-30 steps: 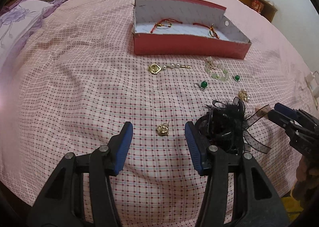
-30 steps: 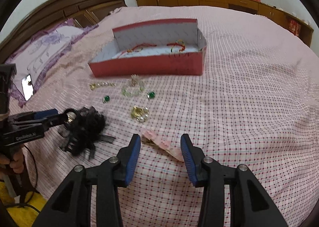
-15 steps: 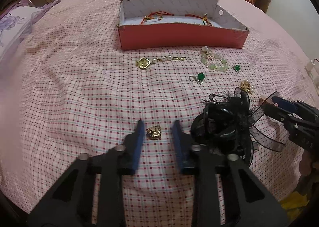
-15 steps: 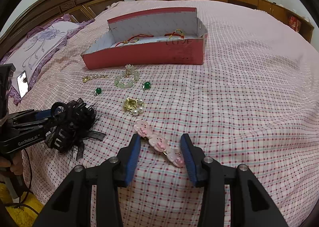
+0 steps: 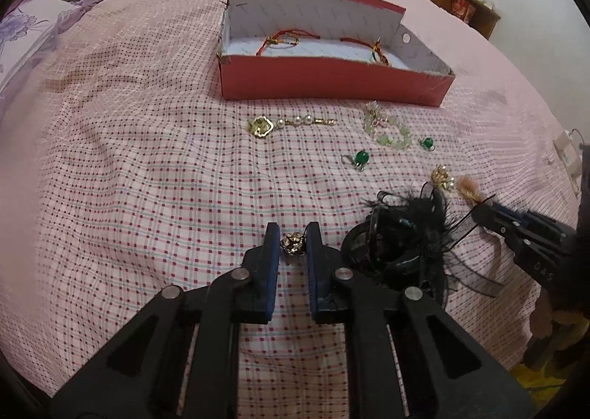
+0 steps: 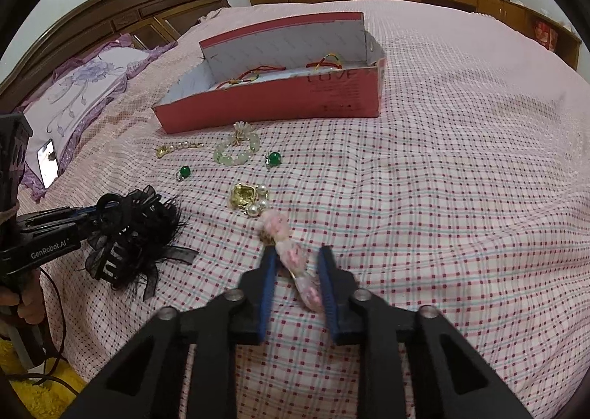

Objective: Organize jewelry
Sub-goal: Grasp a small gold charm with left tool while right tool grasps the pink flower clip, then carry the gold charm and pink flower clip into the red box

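A small gold earring (image 5: 293, 245) lies on the checked bedspread, and my left gripper (image 5: 293, 234) is shut on it, jaws still closing, with a blue pad pressing on each side. A pink flower hair clip (image 6: 274, 225) lies slantwise between the pads of my right gripper (image 6: 298, 253), whose jaws are closing and touch it on both sides. The red box (image 5: 332, 78) stands open farther back with red cord bracelets inside. A black feathered hair claw (image 5: 402, 234) sits between the two grippers. In the right wrist view that claw (image 6: 136, 231) hides the left gripper's tips.
Loose pieces lie in front of the box: a gold pendant with pearls (image 5: 263, 125), a pale jade bead bracelet (image 5: 391, 131), two green earrings (image 5: 361, 157) and a gold pearl brooch (image 6: 247, 198). A phone (image 6: 48, 161) rests on the pillow. The bed's edge is close below both grippers.
Both grippers went from wide open to shut. The left closed on the gold earring, then the right closed on the pink flower hair clip. Neither hand shifted much.
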`<state>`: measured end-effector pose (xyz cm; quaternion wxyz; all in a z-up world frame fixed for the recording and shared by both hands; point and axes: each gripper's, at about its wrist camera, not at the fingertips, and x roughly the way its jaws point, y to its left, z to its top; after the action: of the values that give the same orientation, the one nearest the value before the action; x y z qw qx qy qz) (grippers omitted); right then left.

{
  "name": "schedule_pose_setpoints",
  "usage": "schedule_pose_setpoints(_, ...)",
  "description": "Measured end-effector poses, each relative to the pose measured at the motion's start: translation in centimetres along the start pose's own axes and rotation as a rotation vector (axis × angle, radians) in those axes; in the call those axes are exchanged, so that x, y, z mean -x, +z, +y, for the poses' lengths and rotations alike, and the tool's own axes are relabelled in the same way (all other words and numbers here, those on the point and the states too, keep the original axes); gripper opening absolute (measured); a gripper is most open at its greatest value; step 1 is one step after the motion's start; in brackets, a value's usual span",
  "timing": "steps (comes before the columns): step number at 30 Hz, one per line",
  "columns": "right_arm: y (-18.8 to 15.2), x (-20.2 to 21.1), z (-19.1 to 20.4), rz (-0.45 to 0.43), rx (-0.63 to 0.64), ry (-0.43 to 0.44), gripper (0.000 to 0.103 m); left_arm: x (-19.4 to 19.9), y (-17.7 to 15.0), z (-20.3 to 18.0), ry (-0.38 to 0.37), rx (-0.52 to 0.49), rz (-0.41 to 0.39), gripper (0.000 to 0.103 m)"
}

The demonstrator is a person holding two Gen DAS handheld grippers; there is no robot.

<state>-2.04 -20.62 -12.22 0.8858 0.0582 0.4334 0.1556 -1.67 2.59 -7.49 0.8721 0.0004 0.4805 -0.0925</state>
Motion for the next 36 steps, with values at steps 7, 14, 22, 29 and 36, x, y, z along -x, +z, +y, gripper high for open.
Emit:
schedule_pose_setpoints(7,-0.1,0.7,-0.4,-0.024,-0.039,0.025,0.010,1.4,0.6,0.4,-0.009,0.028,-0.033,0.005)
schedule_pose_setpoints(14,0.3,2.7,0.2,-0.075,-0.028,0.049,0.010,3.3,1.0,0.4,-0.017,0.035,-0.080,0.005)
schedule_pose_setpoints(22,1.6,4.5,1.1,-0.125,-0.013,0.064,0.010,5.2,1.9,-0.4,-0.015,0.019,-0.143,0.005)
schedule_pose_setpoints(29,3.2,6.0,1.6,-0.170,-0.007,0.077,0.010,6.6,3.3,-0.6,-0.023,0.013,-0.202,0.005)
schedule_pose_setpoints(36,4.5,7.2,2.1,-0.211,-0.007,0.094,0.010,7.5,5.1,-0.8,-0.027,0.004,-0.253,0.005)
